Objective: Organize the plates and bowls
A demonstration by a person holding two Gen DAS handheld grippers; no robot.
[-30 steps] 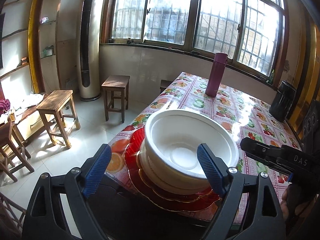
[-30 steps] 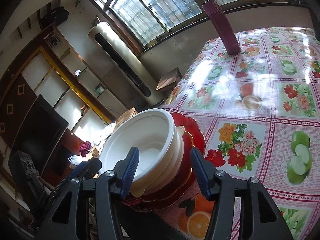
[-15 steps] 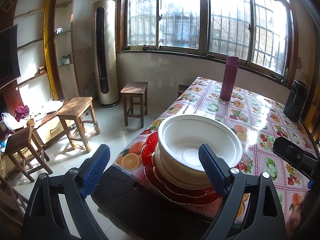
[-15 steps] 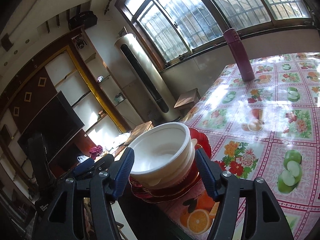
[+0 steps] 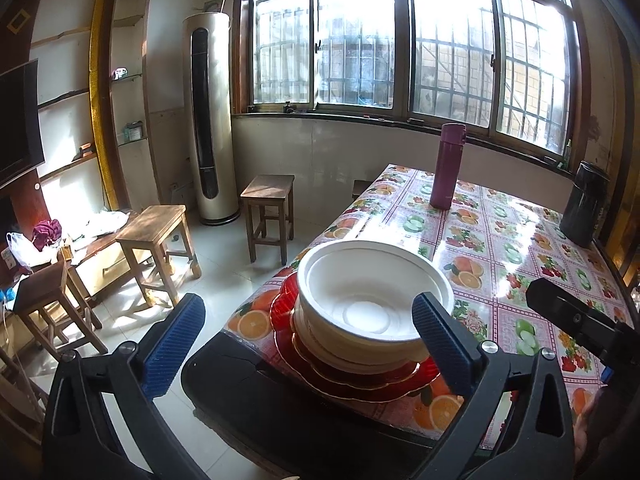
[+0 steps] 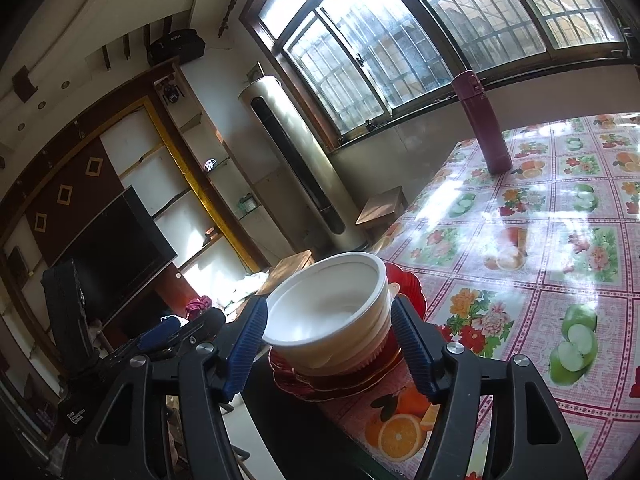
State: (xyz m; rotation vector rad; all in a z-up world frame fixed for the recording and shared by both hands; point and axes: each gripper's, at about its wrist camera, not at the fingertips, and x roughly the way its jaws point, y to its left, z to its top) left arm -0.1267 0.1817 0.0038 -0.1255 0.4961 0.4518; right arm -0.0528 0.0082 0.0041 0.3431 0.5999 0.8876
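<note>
Grippers farther back (bowls (image 5: pixel 372 300) on plates (image 5: pixel 348 380))

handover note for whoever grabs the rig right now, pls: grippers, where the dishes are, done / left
Left gripper: jaws opening, nothing between the pads, held back from the stack.
Right gripper: jaws open, framing the white bowls in its own view; no contact that I can see.
Dishes: white bowls nested on the red plates, one stack at the near corner of the table.
Done: plates and bowls look stacked.
Left: probably nothing but a check that the stack sits clear of the edge. Purple bottle and black jug stand apart.
</note>
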